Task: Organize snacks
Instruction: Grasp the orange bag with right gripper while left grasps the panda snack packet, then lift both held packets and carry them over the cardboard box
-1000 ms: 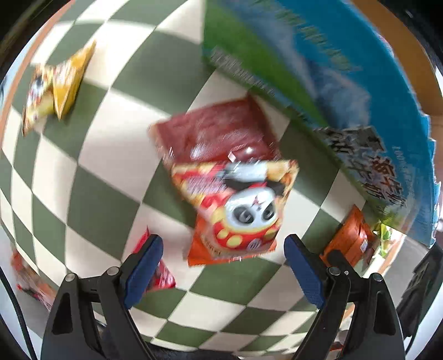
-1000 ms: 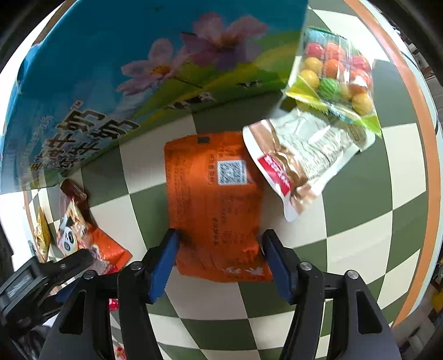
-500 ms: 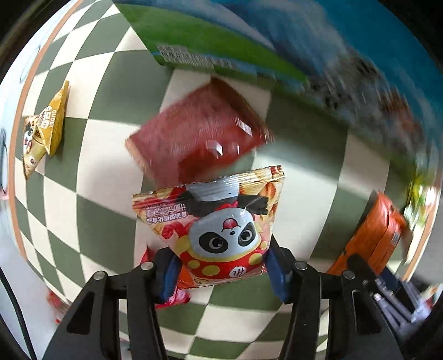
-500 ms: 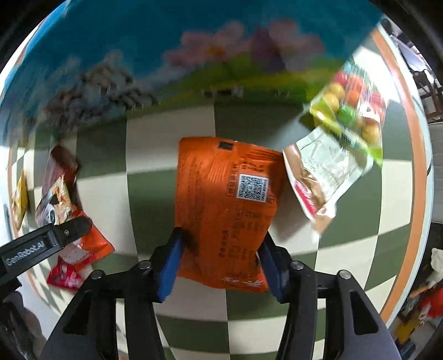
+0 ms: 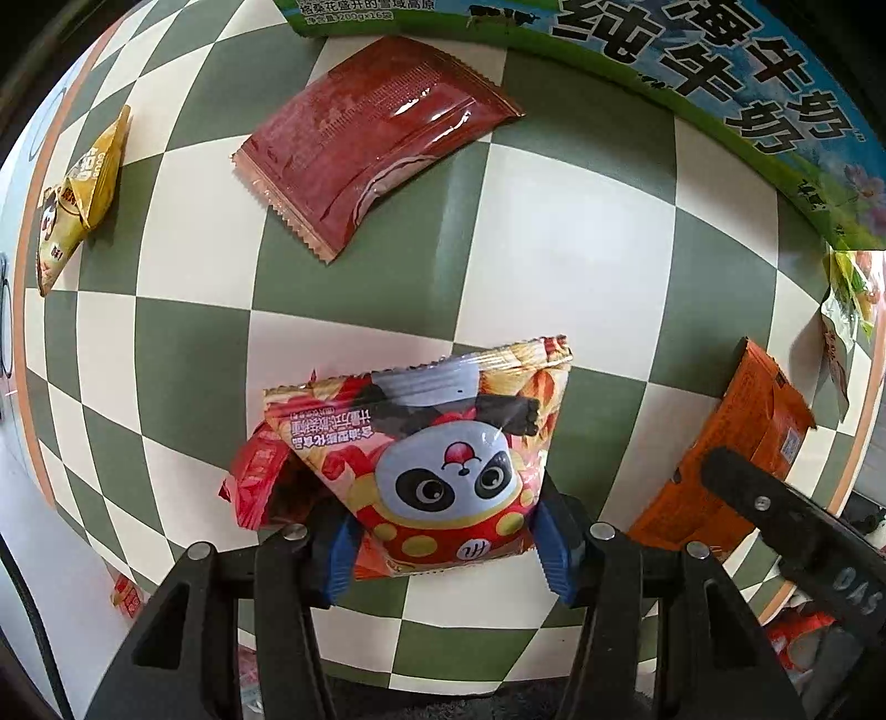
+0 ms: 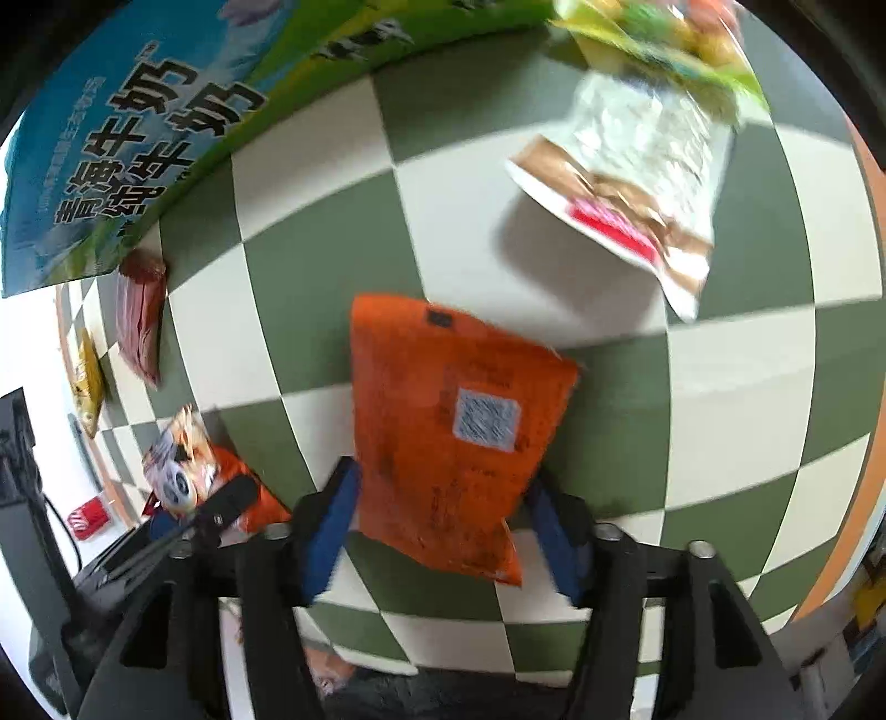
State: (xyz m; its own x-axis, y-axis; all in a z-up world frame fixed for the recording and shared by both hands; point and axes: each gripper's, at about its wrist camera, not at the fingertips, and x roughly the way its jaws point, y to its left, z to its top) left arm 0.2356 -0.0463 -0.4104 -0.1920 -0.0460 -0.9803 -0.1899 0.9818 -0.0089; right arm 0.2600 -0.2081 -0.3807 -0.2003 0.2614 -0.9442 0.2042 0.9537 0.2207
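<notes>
The panda snack bag (image 5: 443, 459) is a glossy pillow pack printed with a cartoon panda face, red and yellow dots below it and a band of dark characters across the top; its crimped upper edge points away from the camera. The left gripper (image 5: 446, 545) is clamped on its lower end, blue pads pressed into both sides. The bag sits above the green-and-cream checked tablecloth (image 5: 554, 221), near the cloth's front edge, though whether it is lifted clear of the cloth is hard to judge from this angle. A small red packet (image 5: 252, 471) lies just beside it on the left, partly tucked under it.

The orange snack bag (image 6: 448, 432) is a flat matte pouch with a white code square on its face. The right gripper (image 6: 443, 531) pinches its near end between blue pads; this view is blurred, so finer print cannot be read.

Further out, a dark red pouch (image 5: 371, 138) with serrated ends lies flat toward the cloth's far edge, just in front of a blue-and-green milk carton box (image 5: 692, 61). A yellow wrapped snack (image 5: 80, 188) rests near the cloth's left edge. Toward the right edge lie a white-and-brown bag (image 6: 631, 183) and, overlapping its far end, a clear bag of coloured candy balls (image 6: 664, 33).
</notes>
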